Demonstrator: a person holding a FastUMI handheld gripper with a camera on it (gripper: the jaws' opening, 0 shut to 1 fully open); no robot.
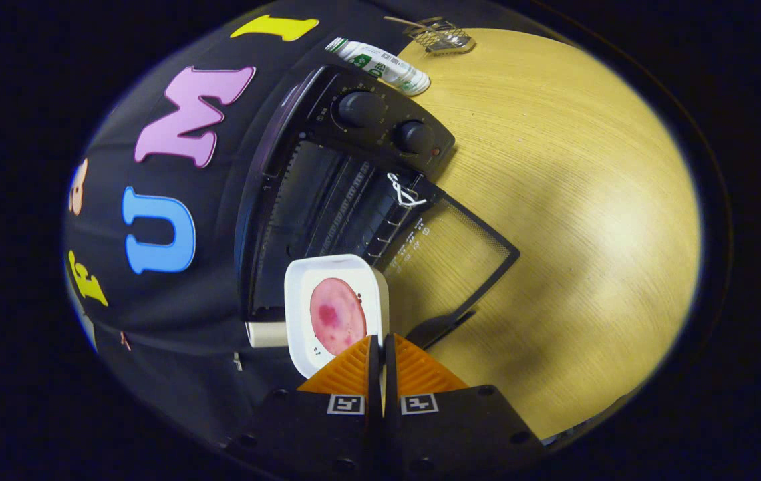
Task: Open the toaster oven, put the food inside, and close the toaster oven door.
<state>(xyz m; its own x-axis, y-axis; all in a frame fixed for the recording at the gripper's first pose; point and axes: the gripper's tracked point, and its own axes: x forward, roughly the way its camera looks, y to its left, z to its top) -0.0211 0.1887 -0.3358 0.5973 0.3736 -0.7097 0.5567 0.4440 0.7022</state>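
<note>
1. Pale wooden table (554, 220) across the right of the frame, black cloth wall on the left.
2. Black toaster oven (327, 194) at upper centre, two knobs (387, 123) on its panel, glass door (450, 257) swung open over the wood.
3. White square dish (300, 294) at lower centre, just before the oven's mouth, carrying a pink slice of food (338, 316).
4. Gripper (381, 351) at bottom centre, fingers drawn narrow, pinching the dish's near rim.
5. White tube (380, 65) and metal clip (443, 37) beyond the oven, at top.
</note>
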